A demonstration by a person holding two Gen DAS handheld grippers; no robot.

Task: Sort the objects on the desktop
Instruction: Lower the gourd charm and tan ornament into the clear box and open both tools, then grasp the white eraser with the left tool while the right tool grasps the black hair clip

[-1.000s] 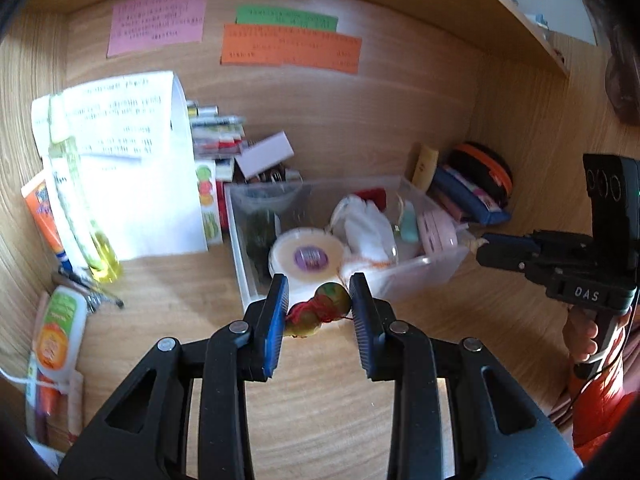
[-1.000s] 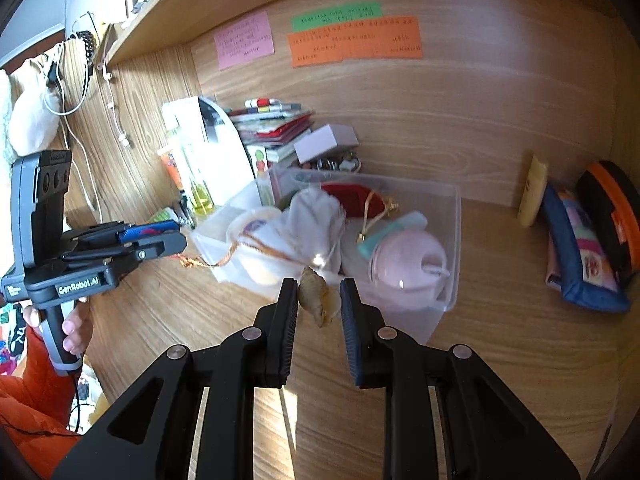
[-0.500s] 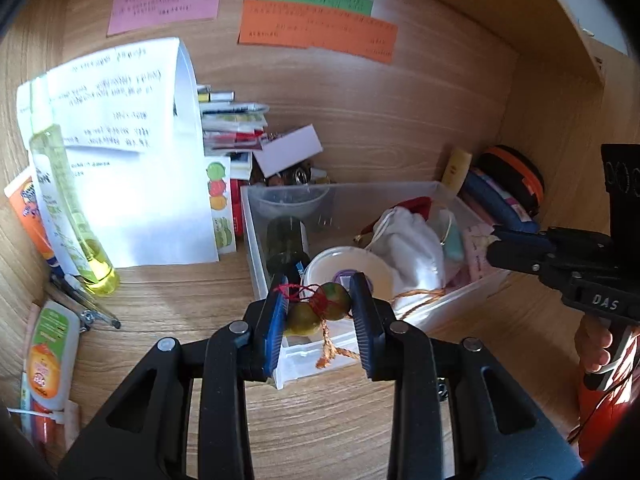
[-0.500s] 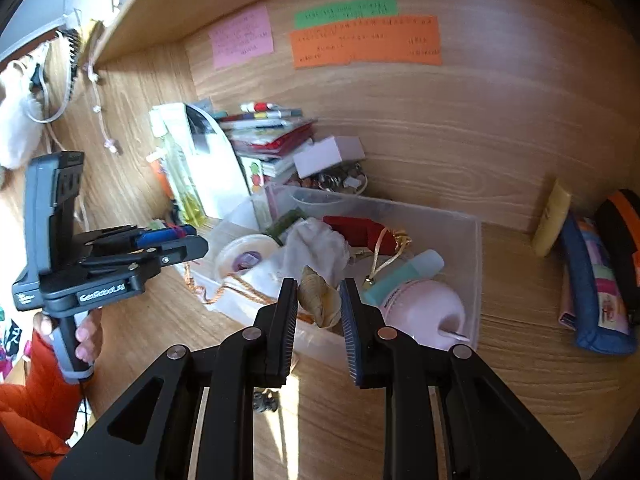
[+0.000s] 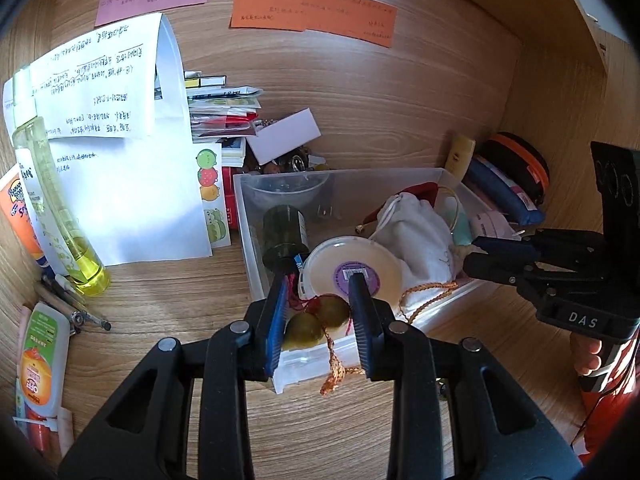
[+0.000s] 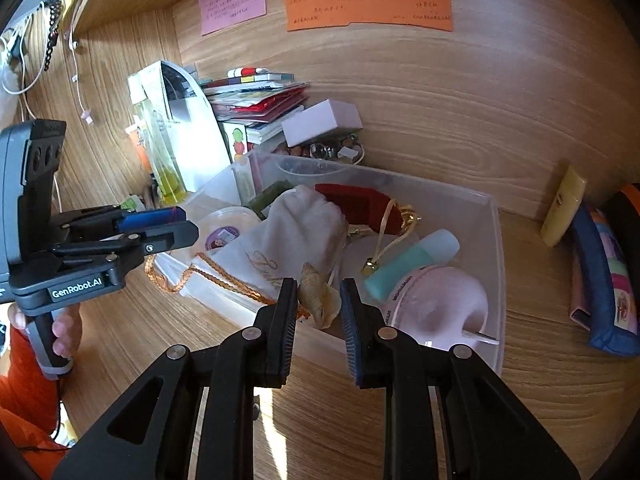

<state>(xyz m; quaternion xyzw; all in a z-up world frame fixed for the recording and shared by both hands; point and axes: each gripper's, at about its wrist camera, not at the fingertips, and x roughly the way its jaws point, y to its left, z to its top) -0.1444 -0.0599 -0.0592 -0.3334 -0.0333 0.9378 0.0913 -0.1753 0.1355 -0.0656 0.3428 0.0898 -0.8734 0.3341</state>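
Note:
My left gripper is shut on a green bead charm tied with red thread, whose braided orange cord runs across the box. It hangs over the near corner of the clear plastic box. My right gripper is shut on a tan seashell at the other end of the cord, over the box's near rim. The box holds a white pouch, a round white lid, a dark jar, a teal bottle and a pink case.
A yellow bottle and white papers stand left of the box, with tubes and pens on the desk. Stacked booklets and a white card box lie behind. Pencil cases lie right. A shelf hangs overhead.
Both grippers have moved forward over the clear box, carrying the bead charm and the shell with the cord between them. The box now lies closer under both.

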